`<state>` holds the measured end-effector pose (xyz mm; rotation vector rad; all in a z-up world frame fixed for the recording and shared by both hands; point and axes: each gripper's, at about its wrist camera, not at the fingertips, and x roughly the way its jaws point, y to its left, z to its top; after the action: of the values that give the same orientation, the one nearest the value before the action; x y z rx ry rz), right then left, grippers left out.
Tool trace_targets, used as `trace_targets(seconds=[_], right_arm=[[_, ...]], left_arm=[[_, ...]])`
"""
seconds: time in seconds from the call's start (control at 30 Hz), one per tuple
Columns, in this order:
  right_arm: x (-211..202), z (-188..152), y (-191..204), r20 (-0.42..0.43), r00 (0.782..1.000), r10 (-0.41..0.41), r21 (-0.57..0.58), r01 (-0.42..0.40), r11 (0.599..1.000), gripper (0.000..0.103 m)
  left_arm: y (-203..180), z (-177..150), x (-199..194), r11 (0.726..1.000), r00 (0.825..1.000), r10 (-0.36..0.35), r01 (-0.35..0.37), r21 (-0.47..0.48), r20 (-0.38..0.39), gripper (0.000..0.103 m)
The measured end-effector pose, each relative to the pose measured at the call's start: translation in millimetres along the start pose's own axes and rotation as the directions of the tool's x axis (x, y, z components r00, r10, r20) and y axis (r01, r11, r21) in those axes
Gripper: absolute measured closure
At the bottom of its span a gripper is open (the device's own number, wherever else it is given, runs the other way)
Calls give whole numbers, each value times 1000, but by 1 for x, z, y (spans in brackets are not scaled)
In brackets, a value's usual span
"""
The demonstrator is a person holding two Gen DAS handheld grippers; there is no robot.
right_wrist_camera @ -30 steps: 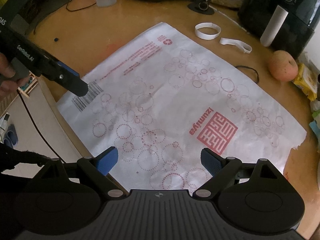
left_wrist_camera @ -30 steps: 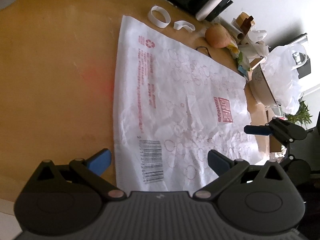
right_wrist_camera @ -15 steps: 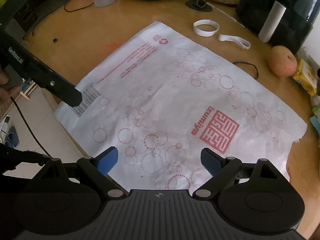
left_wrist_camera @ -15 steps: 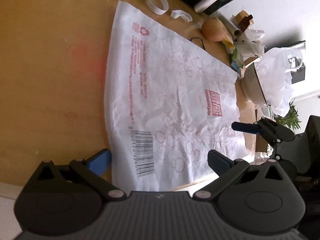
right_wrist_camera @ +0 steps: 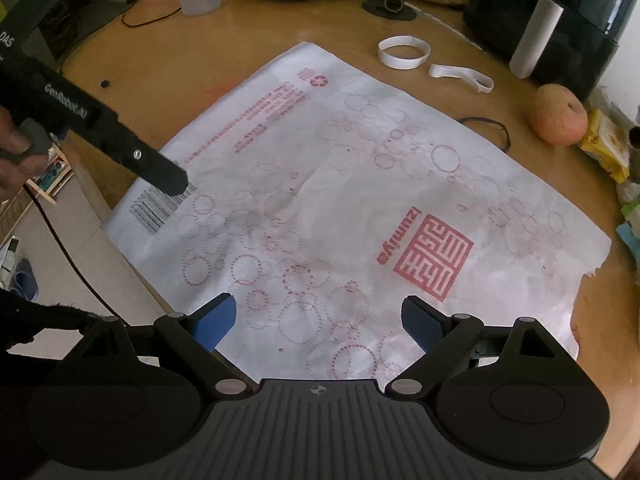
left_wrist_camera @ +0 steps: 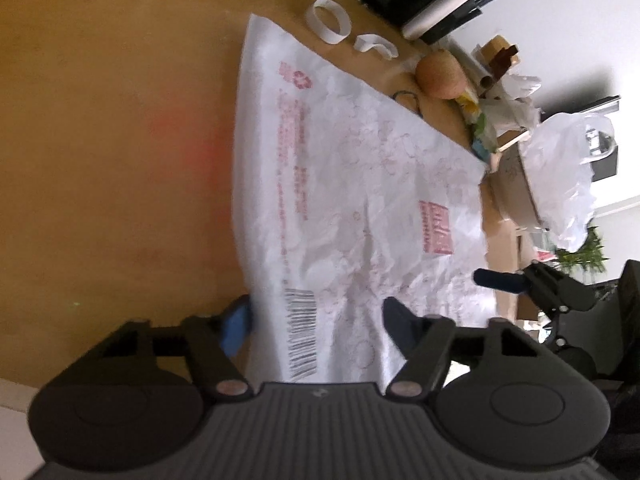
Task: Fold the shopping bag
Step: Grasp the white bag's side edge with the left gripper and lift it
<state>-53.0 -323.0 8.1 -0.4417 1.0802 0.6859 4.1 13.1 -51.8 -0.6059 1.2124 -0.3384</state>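
A white shopping bag (right_wrist_camera: 340, 200) with red circles, a red square logo and a barcode lies flat and crumpled on the wooden table; it also shows in the left wrist view (left_wrist_camera: 360, 208). My left gripper (left_wrist_camera: 316, 320) is open over the barcode corner at the table's near edge; in the right wrist view (right_wrist_camera: 168, 176) it reaches in from the left, its tip over the barcode. My right gripper (right_wrist_camera: 318, 320) is open and empty above the bag's near edge, close to the logo; it shows at the right in the left wrist view (left_wrist_camera: 496, 280).
A white paper ring (right_wrist_camera: 404, 52), a white strip (right_wrist_camera: 460, 76), a black hair tie (right_wrist_camera: 488, 128) and an apple (right_wrist_camera: 560, 114) lie beyond the bag. A black air fryer (right_wrist_camera: 560, 20) and a metal pot stand at the back. The table edge (right_wrist_camera: 92, 196) runs at the left.
My left gripper has moved in over the barcode corner of the bag. My right gripper has come slightly closer to the bag. The bag lies as before.
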Motion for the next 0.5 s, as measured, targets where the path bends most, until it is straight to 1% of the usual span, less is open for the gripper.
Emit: trace_targets(seconds=[0.1,0.17,0.2,0.23,0.27,0.3,0.37,0.5], right_arm=[[0,-1,-1,-1,1000,-3,6,3,1000,11],[0,-2,-1,-2,1000,-2,8,2,1000,11],[0,-2,-1,-3,1000,-1,9,1,1000,11],[1,-1,-1,-3,1000,0,9,0,1000,11],[0,-1,-1,-4,1000,0,8,0,1000,11],[0,-1,-1,-4,1000,1,6,-1,1000,11],[0,-1,1,-4,1000,2,1,-2,1000,11],[0,-1,2,-6,1000,4,-1,-4,1000,11]], left_arm=[[2,2,-4,1000,1000,8,-8,-3,6,44],[3,5,-6,1000,1000,22,-22,4,7,59],[3,6,-8,1000,1000,29,-29,7,8,64],[4,8,-8,999,999,38,-38,10,7,76],[4,9,-9,999,999,47,-47,15,3,81],[4,11,-10,998,999,53,-53,21,3,82],[4,13,-12,998,998,59,-59,28,5,89],[0,16,-17,996,997,74,-74,52,9,94]])
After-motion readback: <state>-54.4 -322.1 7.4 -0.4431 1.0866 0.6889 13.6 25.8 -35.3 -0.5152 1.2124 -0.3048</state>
